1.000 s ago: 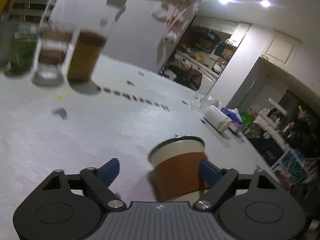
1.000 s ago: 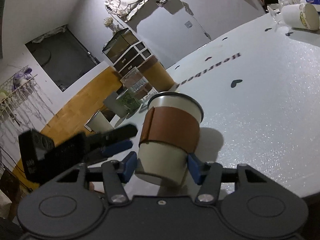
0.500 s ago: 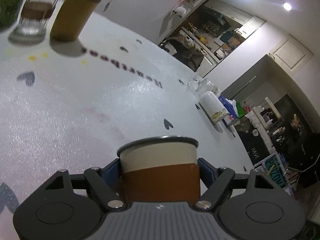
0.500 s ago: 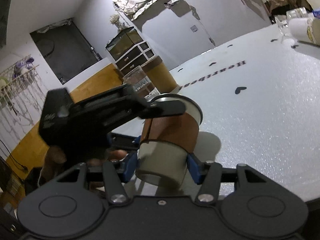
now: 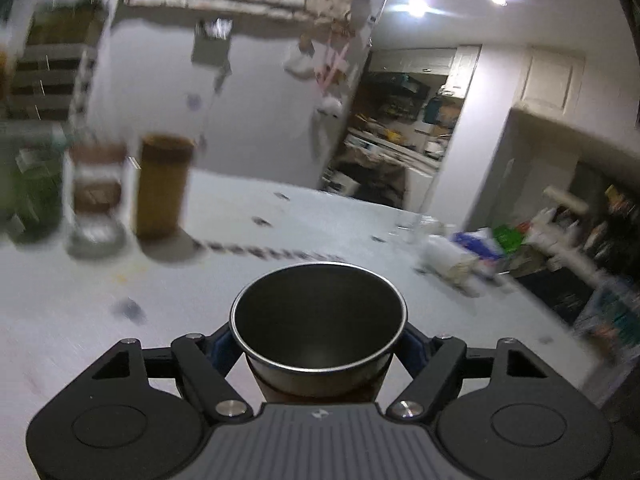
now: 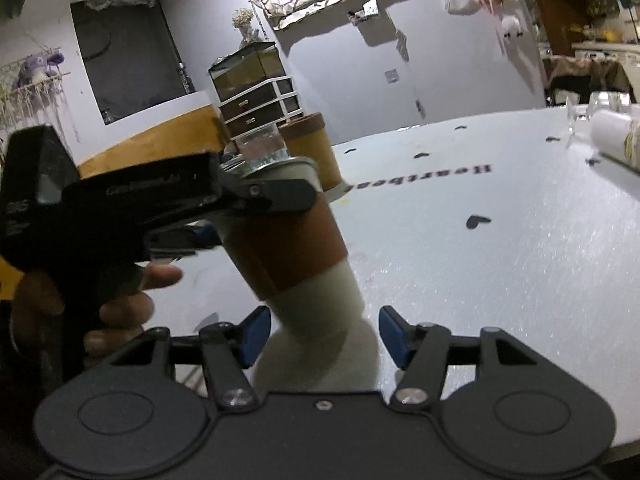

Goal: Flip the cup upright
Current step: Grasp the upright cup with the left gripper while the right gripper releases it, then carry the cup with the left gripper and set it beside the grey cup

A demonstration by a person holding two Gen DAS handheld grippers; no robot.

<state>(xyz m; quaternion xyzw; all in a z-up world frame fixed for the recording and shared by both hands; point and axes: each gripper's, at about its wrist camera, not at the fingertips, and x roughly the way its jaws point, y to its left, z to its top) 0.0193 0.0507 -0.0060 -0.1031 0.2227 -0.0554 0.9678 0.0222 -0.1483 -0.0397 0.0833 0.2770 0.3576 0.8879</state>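
Now that the left tool point(image 5: 319, 340) has closed on the cup point(image 5: 318, 330) around its brown sleeve, the right tool point(image 6: 320, 334) has let go, its pads spread beside the base. The cup hangs mouth-up, tilted, above the desk point(image 6: 500, 264); lowering remains.

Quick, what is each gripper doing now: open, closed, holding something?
Left gripper: closed on the cup, near its rim.
Right gripper: open, fingers apart on either side of the cup's base.
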